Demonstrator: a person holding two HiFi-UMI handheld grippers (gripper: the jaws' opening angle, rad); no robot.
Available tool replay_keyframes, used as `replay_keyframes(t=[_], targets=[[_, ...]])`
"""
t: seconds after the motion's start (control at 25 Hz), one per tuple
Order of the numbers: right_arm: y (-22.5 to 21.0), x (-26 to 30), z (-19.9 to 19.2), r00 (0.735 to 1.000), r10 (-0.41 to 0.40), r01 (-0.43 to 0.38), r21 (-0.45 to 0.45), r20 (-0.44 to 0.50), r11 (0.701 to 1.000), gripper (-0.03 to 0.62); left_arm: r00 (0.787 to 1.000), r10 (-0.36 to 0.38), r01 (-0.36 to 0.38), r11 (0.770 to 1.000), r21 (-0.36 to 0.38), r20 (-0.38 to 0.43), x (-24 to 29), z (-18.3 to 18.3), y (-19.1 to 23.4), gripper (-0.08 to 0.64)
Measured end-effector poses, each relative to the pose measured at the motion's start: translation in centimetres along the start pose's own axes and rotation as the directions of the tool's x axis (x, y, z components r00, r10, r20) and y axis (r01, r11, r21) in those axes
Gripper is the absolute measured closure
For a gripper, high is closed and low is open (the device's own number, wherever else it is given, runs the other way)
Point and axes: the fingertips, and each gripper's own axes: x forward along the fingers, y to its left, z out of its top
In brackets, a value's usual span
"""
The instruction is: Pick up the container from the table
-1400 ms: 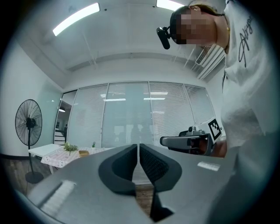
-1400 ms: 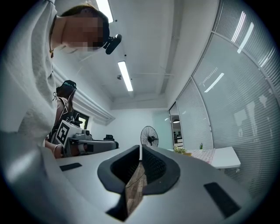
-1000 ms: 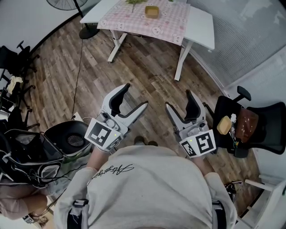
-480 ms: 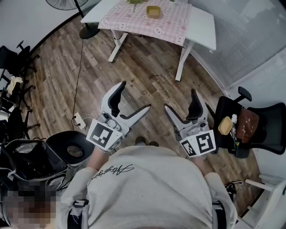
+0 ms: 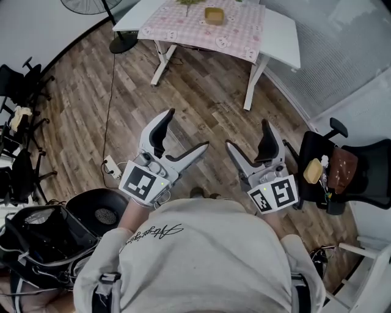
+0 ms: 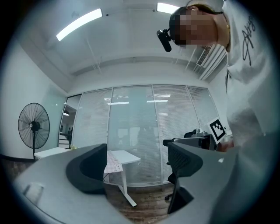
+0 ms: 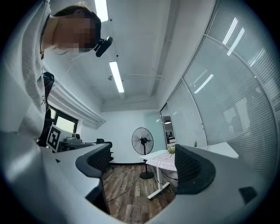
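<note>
The container (image 5: 214, 15), a small tan box, sits on the pink checked cloth of the white table (image 5: 278, 36) at the far end of the room, well away from both grippers. My left gripper (image 5: 186, 129) is held over the wooden floor, open, with nothing between its jaws. Beside it my right gripper (image 5: 247, 133) is open and empty too. In the left gripper view the left gripper (image 6: 135, 170) frames the distant table (image 6: 124, 156). The right gripper view shows the right gripper (image 7: 144, 166) with the table (image 7: 164, 158) far beyond it.
A standing fan (image 5: 122, 43) is left of the table. An office chair (image 5: 360, 174) with things on it stands at the right. Black chairs (image 5: 18, 79), a round black bin (image 5: 104, 211) and a dark bag (image 5: 43, 235) line the left. A power strip (image 5: 112, 166) and its cable lie on the floor.
Both grippers' jaws stand wider than a second ago. The bin and chairs have slid down the head view as I moved toward the table.
</note>
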Motion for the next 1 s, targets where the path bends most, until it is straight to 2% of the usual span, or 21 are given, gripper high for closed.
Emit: replay_keyframes(t=[0.12,0.2,0.4,0.56,0.76,1.0], targets=[[0.8,0.2,-0.4,1.000,-0.005,0.005,0.041,0.007,0.999,0.147,1.000,-0.008,0.008,1.000,-0.001,-0.019,-0.7,-0.3,0.6,0.140],[1.3,0.3,-0.9,1.000,-0.010,0.011,0.039,-0.006,0.999,0.147,0.999,-0.012,0.012,1.000,-0.005,-0.037,-0.9,-0.7,0.8,0.140],[1.5,0.3,-1.3,1.000,-0.023,0.023,0.023,-0.020,0.999,0.149,0.999,-0.038,0.038,0.999,-0.008,-0.016,-1.0,-0.9,0.8,0.140],[1.2,0.7,-1.8,0.999,-0.029,0.029,0.027,-0.023,0.999,0.149,0.999,-0.033,0.033,0.999,-0.011,-0.013,-0.9,-1.0,1.4,0.140],[0.9,2.2,-2.3,0.999,0.002,-0.001,0.028,-0.037,1.000,0.149,1.000,0.002,-0.002,1.000,-0.015,-0.006,-0.7,-1.1,2.8,0.140],[-1.4,4.9,-2.1,0.999,0.019,-0.018,0.024,-0.030,1.000,0.150,1.000,0.030,-0.030,1.000,-0.004,-0.005,1.4,-1.1,5.4,0.140]])
